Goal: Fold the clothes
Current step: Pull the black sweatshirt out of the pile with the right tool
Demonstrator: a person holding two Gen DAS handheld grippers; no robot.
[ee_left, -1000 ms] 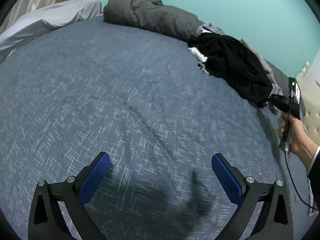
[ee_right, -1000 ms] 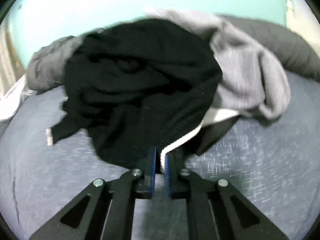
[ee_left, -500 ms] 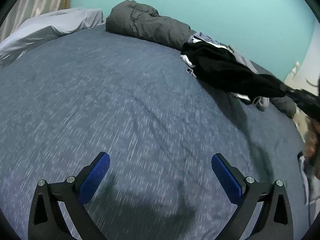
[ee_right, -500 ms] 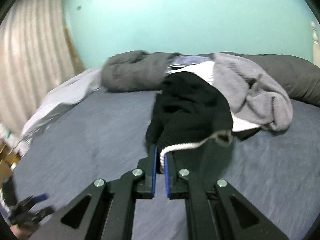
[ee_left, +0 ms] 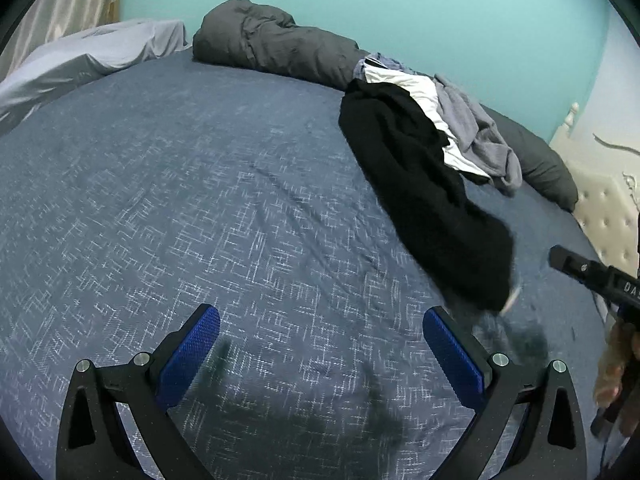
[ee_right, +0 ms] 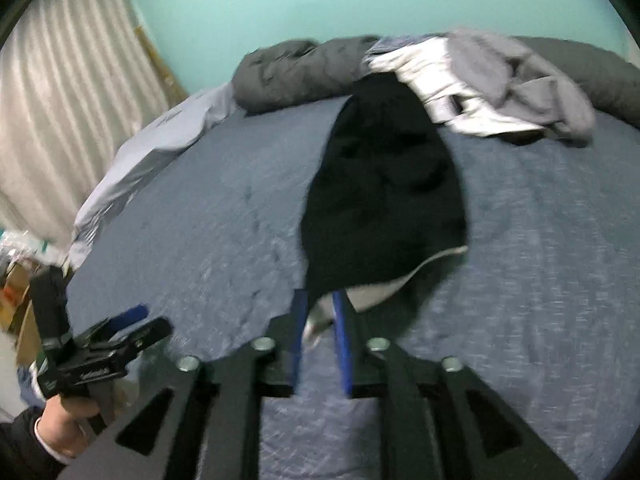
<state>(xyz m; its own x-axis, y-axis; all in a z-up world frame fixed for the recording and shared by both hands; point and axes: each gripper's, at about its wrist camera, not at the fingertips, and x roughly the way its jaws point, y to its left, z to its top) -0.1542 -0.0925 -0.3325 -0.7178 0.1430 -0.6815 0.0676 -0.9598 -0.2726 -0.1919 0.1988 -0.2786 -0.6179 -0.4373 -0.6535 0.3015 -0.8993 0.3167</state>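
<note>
Dragged out of the clothes pile since a second ago, the black sweater now lies stretched across the blue bedspread, its far end touching the pile, its white-trimmed hem nearest the right gripper; that gripper's jaws are opening, the blurred hem sits between the blue pads, and no pad presses on it; the left gripper hangs over bare bedspread with its jaws wide apart and nothing between them; a rolled grey duvet lies along the turquoise wall.
</note>
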